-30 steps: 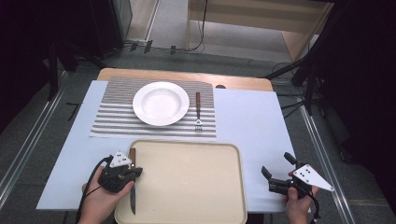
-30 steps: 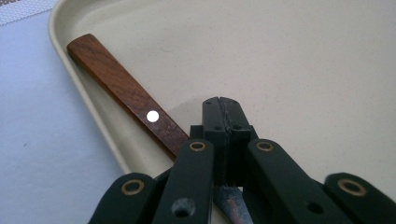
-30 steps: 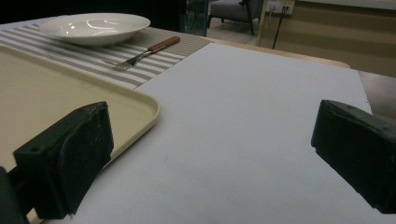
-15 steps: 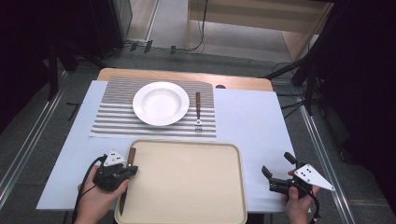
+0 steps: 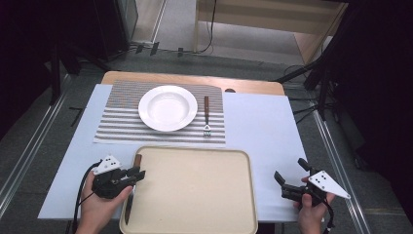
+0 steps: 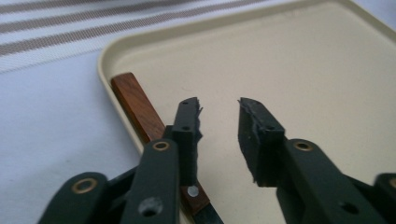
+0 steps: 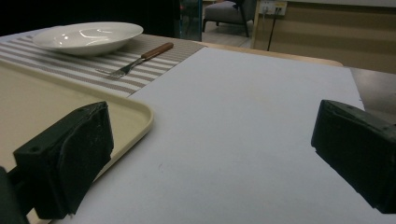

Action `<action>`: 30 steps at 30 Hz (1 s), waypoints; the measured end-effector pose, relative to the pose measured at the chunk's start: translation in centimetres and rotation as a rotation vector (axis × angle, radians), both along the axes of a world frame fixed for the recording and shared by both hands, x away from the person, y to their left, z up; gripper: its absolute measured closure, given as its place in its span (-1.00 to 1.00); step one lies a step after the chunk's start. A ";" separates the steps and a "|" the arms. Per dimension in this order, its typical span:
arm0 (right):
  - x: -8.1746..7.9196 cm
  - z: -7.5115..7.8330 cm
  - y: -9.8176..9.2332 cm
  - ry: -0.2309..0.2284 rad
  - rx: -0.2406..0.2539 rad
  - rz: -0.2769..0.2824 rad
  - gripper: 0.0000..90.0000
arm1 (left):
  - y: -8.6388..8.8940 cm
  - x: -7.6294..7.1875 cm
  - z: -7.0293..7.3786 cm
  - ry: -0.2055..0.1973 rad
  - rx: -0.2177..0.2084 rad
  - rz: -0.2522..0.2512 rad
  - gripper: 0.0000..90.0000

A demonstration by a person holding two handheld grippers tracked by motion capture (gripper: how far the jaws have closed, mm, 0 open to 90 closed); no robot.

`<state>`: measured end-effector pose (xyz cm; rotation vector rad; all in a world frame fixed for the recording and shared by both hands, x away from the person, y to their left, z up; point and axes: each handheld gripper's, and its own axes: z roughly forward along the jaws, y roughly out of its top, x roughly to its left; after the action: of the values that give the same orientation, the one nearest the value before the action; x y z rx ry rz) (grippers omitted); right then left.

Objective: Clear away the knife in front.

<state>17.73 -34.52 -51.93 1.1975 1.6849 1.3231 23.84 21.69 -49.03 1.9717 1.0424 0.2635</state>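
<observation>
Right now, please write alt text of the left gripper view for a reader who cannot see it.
The left tongs, jaws parted with nothing between them, hover over the left edge of a beige tray. A wooden-handled knife lies along that edge, under one jaw.

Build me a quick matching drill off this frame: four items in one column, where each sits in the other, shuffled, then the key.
Things:
1. knife
2. fork
3. plate
4. right gripper

Places:
A. middle of the striped placemat
B. along the left rim of the beige tray
C. over the white table cover, right of the tray
D. on the placemat, just right of the plate

Pairs: 1-B, 2-D, 3-A, 4-C
</observation>
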 end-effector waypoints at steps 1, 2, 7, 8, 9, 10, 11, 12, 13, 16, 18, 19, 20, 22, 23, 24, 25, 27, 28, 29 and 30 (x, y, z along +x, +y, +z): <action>0.0 0.0 0.0 0.003 -0.001 -0.003 -1.00 | 0.2 0.0 0.1 -0.009 -0.014 0.006 0.38; 0.0 0.1 0.1 0.002 -0.006 -0.007 -1.00 | 0.3 0.0 0.2 -0.012 -0.019 0.011 0.35; -0.2 0.4 -0.2 0.015 0.006 -0.008 -1.00 | 0.9 0.0 0.7 -0.044 -0.060 0.035 0.13; -0.2 0.4 -0.2 0.014 0.005 -0.014 -1.00 | 1.1 0.1 0.8 -0.043 -0.077 0.029 0.07; -0.3 0.4 -0.2 0.013 0.001 -0.022 -1.00 | 1.2 0.3 0.8 -0.039 -0.086 0.026 0.01; -0.3 0.5 -0.1 0.014 -0.002 -0.026 -1.00 | 1.4 0.3 0.8 -0.044 -0.093 0.027 -0.12; -0.3 0.5 -0.1 0.013 -0.002 -0.026 -1.00 | 1.7 0.4 0.8 -0.050 -0.105 0.028 -0.20; -0.3 0.5 -0.1 0.012 -0.002 -0.024 -1.00 | 1.9 0.4 0.8 -0.057 -0.113 0.031 -0.26; -0.3 0.5 -0.1 0.012 -0.004 -0.025 -1.00 | 2.2 0.5 0.9 -0.062 -0.132 0.031 -0.43; -0.3 0.6 -0.2 0.013 0.006 -0.024 -1.00 | 2.9 0.7 1.1 -0.065 -0.164 0.047 -0.81; -0.3 0.6 -0.2 0.011 0.007 -0.022 -1.00 | 3.2 1.0 1.2 -0.070 -0.163 0.054 -0.98; -0.3 0.6 -0.2 0.011 0.005 -0.020 -1.00 | 3.2 1.0 1.2 -0.070 -0.163 0.054 -1.00; -0.3 0.6 -0.2 0.009 0.001 -0.019 -1.00 | 3.5 1.2 1.2 -0.074 -0.173 0.055 -1.00; -0.3 0.6 -0.1 0.008 -0.002 -0.019 -1.00 | 3.8 1.2 1.2 -0.090 -0.158 0.069 -1.00; -0.3 0.6 -0.1 0.008 -0.002 -0.019 -1.00 | 3.8 1.2 1.2 -0.090 -0.158 0.069 -1.00; -0.3 0.6 -0.1 0.007 -0.001 -0.020 -1.00 | 4.0 1.2 1.2 -0.105 -0.163 0.080 -1.00; -0.3 0.6 -0.1 0.007 -0.001 -0.020 -1.00 | 4.2 1.2 1.2 -0.112 -0.165 0.082 -1.00; -0.3 0.6 -0.2 0.007 0.001 -0.019 -1.00 | 4.4 1.3 1.2 -0.113 -0.175 0.082 -1.00; -0.2 0.6 -0.3 0.009 0.011 -0.023 -1.00 | 4.8 1.3 1.2 -0.127 -0.171 0.111 -1.00; -0.2 0.6 -0.3 0.013 0.013 -0.022 -1.00 | 4.8 1.3 1.2 -0.127 -0.171 0.111 -1.00; -0.2 0.6 -0.3 0.013 0.014 -0.019 -1.00 | 5.2 1.5 1.3 -0.130 -0.173 0.128 -1.00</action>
<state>17.55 -34.83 -51.33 1.2301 1.6720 1.3202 25.37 26.93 -47.78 1.7133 1.0719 0.3540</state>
